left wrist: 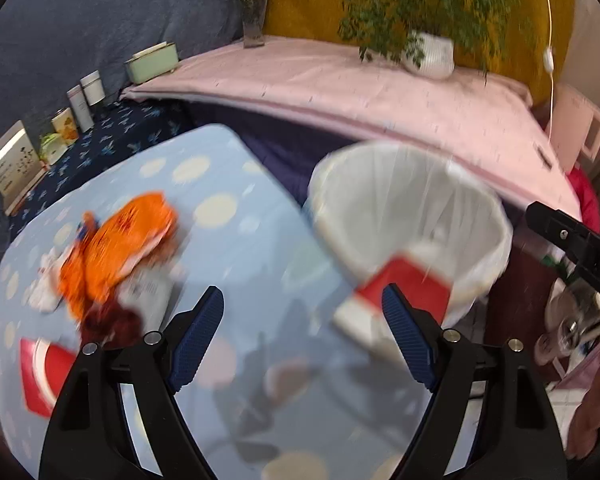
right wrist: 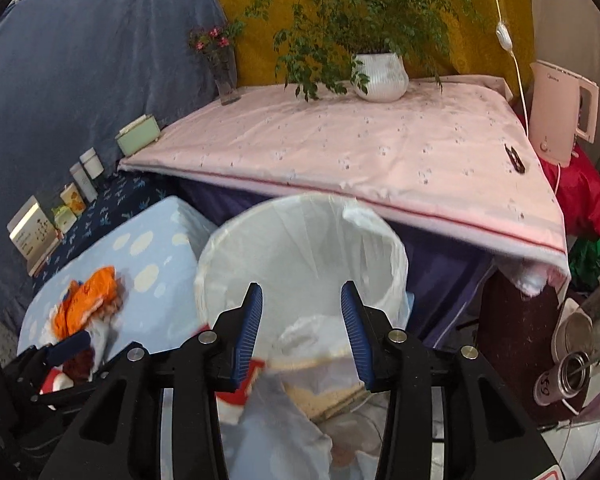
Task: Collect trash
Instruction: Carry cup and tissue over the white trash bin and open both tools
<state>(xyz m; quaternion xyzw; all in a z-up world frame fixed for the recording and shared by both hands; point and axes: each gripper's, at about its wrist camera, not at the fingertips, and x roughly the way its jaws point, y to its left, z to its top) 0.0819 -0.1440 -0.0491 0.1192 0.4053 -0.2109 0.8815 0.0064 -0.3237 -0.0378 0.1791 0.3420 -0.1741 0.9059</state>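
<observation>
A white bin [left wrist: 412, 216] lined with a clear bag stands just past the right edge of the blue dotted table [left wrist: 228, 248]. My left gripper [left wrist: 302, 290] hangs open over that table edge with nothing between its pads. A blurred red and white box [left wrist: 396, 300] shows at the bin's near rim, behind the right finger. Further left lie an orange wrapper [left wrist: 120, 248], a dark red scrap [left wrist: 112, 322] and a red and white packet [left wrist: 44, 376]. My right gripper [right wrist: 302, 285] is open above the bin [right wrist: 300, 248]; loose bag plastic [right wrist: 312, 332] lies below its pads, not pinched.
Behind the bin runs a pink-covered table [right wrist: 380, 152] with a potted plant [right wrist: 380, 76], a flower vase [right wrist: 224, 80] and a pink kettle [right wrist: 560, 108]. Boxes and cans [left wrist: 80, 100] line the left shelf. Cups and jars [right wrist: 580, 352] stand at the right.
</observation>
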